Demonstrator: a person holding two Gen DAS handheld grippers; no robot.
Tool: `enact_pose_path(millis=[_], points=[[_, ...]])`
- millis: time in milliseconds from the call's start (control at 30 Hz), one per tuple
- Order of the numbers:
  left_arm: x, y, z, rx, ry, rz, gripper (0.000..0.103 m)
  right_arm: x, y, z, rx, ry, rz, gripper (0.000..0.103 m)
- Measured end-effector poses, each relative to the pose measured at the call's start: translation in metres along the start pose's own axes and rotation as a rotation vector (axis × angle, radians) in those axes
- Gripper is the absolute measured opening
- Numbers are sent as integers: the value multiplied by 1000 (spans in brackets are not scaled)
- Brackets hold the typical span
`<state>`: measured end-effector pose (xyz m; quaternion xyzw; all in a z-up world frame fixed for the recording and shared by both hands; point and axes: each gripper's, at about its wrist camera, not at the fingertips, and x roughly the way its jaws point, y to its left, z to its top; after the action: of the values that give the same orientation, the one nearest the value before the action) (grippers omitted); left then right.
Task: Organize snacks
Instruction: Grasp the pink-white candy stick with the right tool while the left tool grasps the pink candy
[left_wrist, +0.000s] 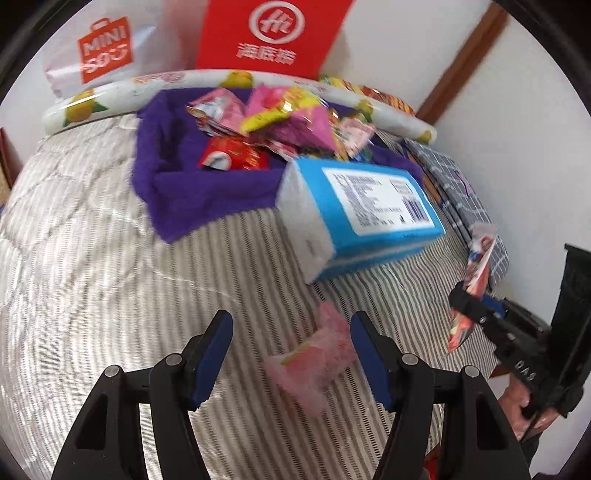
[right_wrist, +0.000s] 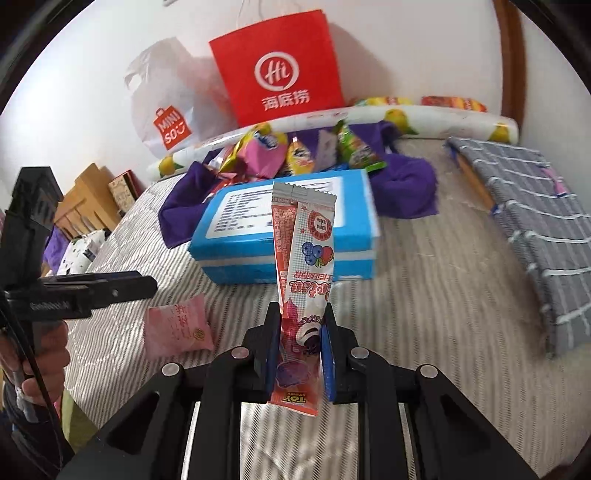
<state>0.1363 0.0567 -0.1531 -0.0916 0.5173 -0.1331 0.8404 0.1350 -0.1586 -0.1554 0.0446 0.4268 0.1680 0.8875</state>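
Right wrist view: right gripper (right_wrist: 300, 350) clamped on "TOY STORY" snack stick (right_wrist: 306, 258); left gripper (left_wrist: 291, 354) spread, empty.

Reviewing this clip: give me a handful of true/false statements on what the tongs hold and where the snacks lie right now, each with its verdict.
1. The right tongs are shut on a long snack packet. True.
2. The left tongs grip the pink packet. False: their jaws stand open with the packet lying on the bedding between them, not pressed.
3. A blue box lies on the striped bedding, in front of the purple cloth. True.
4. The red paper bag lies flat on the bed. False: it stands upright against the wall.
5. A pile of snack packets sits on the purple cloth. True.
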Motion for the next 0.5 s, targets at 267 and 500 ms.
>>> enact_pose_path(millis=[267,500], points=[[24,-10,-14,-8,83,-58,64,-18,-17,-11,1,-13,-48,20],[25,-26,-26,33,79,-25,64,-21,-28,-19,15,-14,-46,20]])
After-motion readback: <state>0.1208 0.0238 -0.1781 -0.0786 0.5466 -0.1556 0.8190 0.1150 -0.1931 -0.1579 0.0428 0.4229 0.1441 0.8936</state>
